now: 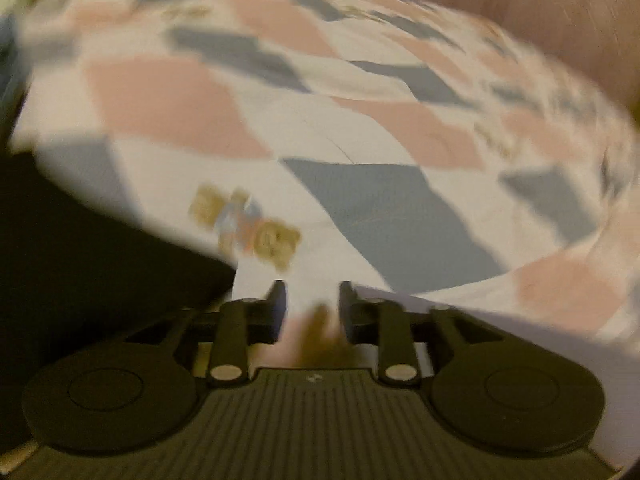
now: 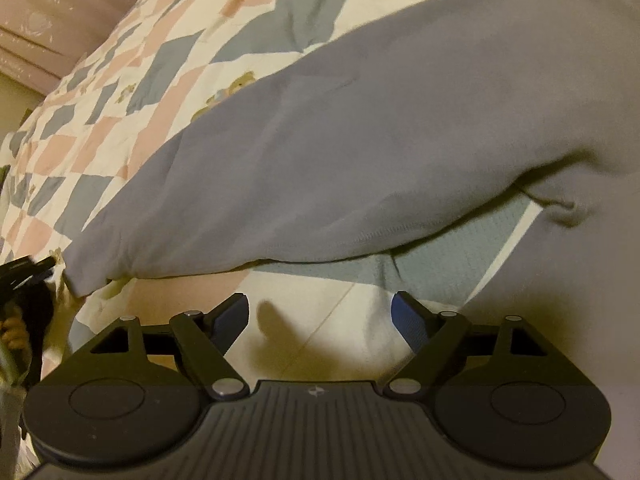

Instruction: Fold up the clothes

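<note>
My right gripper [image 2: 320,312] was wide open over the quilt [image 2: 160,60], holding nothing. Just past it lay the grey garment [image 2: 340,152], stretched long from low left to high right. My left gripper [image 1: 312,300] looked narrow; I couldn't tell if it pinched the blurry quilt.
</note>
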`<state>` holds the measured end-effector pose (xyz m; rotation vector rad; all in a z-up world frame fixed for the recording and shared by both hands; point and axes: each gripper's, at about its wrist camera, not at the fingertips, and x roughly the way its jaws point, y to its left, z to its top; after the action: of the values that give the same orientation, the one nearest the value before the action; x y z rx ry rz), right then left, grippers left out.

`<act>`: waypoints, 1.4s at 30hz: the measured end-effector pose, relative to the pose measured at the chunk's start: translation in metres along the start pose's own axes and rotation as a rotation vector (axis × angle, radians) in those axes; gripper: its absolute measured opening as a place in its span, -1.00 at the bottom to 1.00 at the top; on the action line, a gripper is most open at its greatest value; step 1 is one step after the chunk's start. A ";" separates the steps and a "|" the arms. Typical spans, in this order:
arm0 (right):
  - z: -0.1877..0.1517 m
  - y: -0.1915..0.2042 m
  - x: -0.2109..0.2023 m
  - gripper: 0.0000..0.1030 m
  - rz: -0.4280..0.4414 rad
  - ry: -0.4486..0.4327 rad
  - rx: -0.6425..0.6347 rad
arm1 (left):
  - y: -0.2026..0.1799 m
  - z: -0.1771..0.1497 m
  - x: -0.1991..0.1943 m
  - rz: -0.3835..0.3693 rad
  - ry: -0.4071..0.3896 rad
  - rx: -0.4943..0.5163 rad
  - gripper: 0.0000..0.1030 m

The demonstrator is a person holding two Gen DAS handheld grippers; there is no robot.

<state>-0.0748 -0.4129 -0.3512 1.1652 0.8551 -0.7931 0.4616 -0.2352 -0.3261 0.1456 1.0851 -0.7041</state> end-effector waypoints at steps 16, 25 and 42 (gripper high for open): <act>-0.002 0.008 0.010 0.78 -0.001 0.015 -0.045 | 0.014 -0.033 0.008 -0.065 -0.081 -0.196 -1.00; -0.008 0.003 -0.006 0.71 0.065 0.005 -0.087 | -0.030 -0.059 0.056 0.275 -0.083 0.410 -0.95; -0.003 -0.233 -0.173 0.35 -0.371 -0.256 -0.201 | -0.108 -0.278 -0.174 0.165 0.055 0.073 -0.51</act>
<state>-0.3591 -0.4448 -0.3001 0.7166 0.9234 -1.1056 0.1387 -0.1180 -0.2880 0.3150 1.0869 -0.5946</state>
